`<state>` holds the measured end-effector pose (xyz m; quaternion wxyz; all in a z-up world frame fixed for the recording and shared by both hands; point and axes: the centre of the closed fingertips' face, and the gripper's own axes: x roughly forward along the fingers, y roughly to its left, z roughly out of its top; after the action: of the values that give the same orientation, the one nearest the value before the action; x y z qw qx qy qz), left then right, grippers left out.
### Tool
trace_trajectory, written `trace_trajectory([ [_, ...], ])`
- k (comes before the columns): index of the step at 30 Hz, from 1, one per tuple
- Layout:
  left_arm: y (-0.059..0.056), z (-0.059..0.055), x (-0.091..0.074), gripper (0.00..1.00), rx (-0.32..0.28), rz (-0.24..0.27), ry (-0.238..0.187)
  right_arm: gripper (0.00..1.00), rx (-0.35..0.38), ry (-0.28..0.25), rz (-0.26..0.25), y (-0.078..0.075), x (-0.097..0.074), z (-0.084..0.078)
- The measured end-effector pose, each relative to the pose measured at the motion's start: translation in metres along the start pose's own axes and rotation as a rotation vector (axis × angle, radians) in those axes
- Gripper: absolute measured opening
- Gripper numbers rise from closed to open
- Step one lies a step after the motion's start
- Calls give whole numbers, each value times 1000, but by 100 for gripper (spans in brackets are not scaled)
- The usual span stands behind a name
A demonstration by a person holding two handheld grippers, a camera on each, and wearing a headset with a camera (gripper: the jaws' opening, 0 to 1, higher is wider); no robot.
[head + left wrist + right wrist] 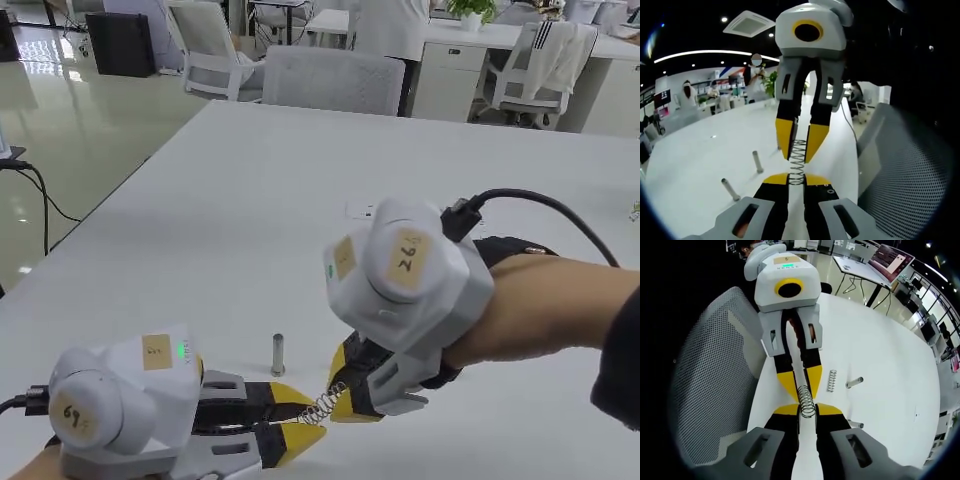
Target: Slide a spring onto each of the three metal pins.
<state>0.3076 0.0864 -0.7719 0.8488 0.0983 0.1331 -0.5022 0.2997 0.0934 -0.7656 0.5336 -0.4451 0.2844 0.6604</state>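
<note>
A small coil spring [322, 403] hangs just above the white table [300, 200], stretched between my two grippers. My left gripper [312, 418] comes in from the lower left and is shut on one end. From the right, my right gripper [336, 393] is shut on the other end. In the left gripper view the spring [797, 160] runs from my left gripper [797, 179] up to my right gripper [799, 150]. A short metal pin [278, 354] stands upright just behind the jaws. Two pins [757, 161] [730, 189] stand to the left. A second spring [831, 380] lies on the table beside a pin [854, 382].
A grey mesh chair [715, 370] stands close by the near table edge. More office chairs [330, 80] and a person [392, 25] are beyond the far edge. A black cable [560, 215] trails from my right gripper.
</note>
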Motion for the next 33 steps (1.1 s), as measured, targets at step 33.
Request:
trace_trajectory([
  [33, 1, -5, 2, 3, 1, 5, 18, 8, -21, -8, 23, 2, 5, 16],
])
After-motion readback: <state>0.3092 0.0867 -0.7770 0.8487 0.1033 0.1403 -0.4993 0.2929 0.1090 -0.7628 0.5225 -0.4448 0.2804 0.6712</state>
